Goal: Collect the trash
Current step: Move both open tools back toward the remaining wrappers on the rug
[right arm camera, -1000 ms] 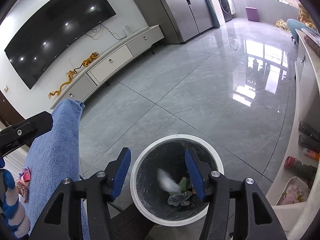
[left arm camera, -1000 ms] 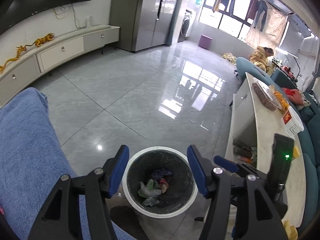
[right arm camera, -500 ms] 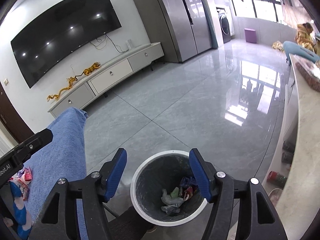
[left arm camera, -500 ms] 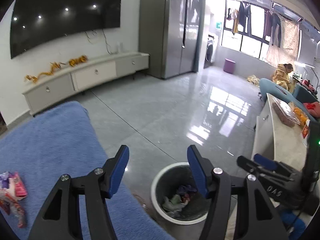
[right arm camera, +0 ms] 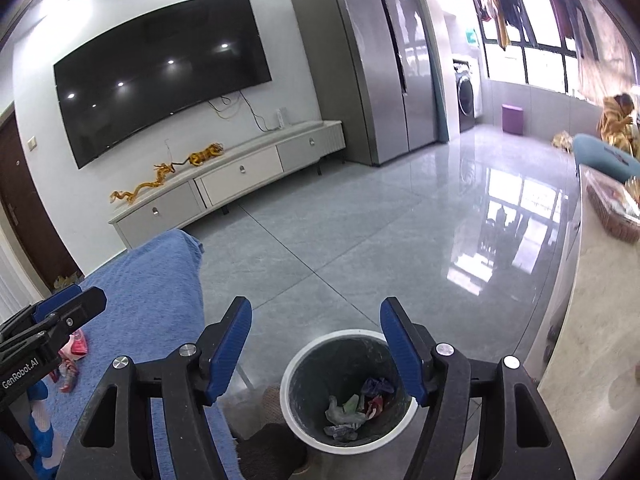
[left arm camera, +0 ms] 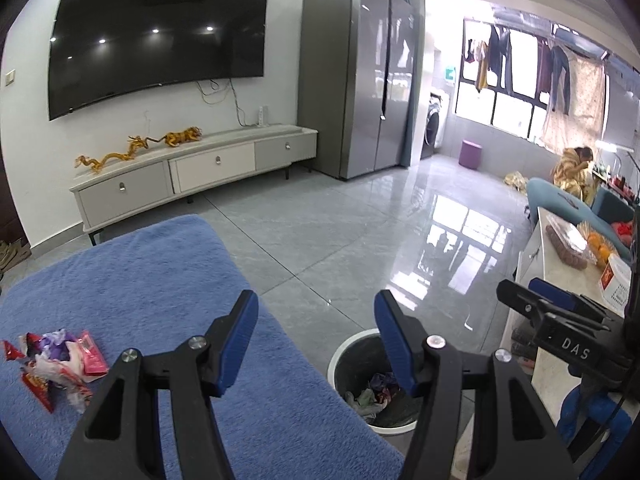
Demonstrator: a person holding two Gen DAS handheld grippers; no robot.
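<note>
Both our grippers have risen above the round white-rimmed trash bin (right arm camera: 306, 426); left gripper (left arm camera: 316, 332) and right gripper (right arm camera: 316, 334) gape empty.

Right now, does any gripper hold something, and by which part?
Nothing is held. The left gripper and right gripper both stand open with nothing between the fingers.

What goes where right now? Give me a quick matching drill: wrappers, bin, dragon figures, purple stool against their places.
Things:
1. wrappers
2. bin
3. dragon figures
4. purple stool

Places:
A. on the TV cabinet
B. on the blue blanket
C. far end of the room, under the window
D. on the floor beside the blanket

Pairs: 1-B, 2-D, 3-A, 4-C
</note>
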